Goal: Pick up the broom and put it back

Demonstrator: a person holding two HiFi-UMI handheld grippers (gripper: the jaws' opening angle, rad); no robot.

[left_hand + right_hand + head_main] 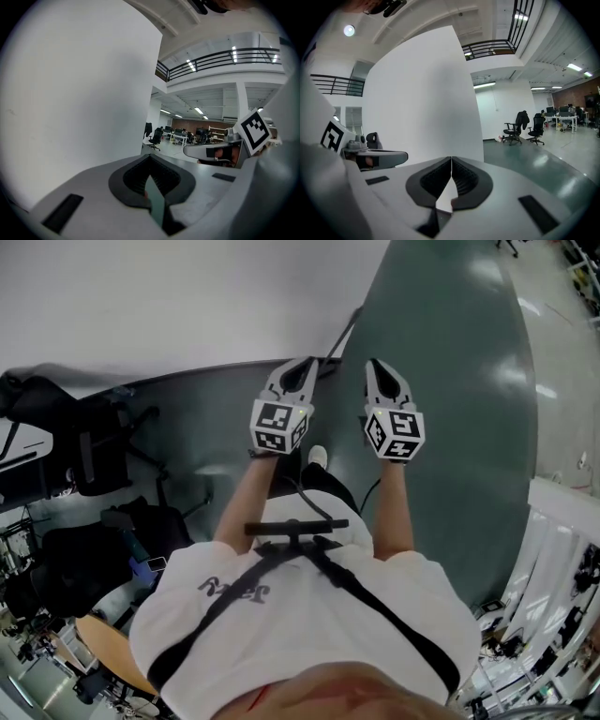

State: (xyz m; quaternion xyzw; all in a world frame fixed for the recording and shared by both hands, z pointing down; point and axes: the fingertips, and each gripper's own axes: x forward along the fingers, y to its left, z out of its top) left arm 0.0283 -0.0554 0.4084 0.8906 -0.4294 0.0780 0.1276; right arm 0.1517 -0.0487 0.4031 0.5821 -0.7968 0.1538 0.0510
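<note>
The left tongs and right tongs are closed on nothing, with the broom just beyond, between them.

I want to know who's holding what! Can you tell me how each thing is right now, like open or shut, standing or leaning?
Left tool: shut, nothing in it.
Right tool: shut, nothing in it.
Thin dark pole: leaning against the white wall, not held; maybe the broom, too small to tell.
Office chairs: standing upright on the floor.
</note>
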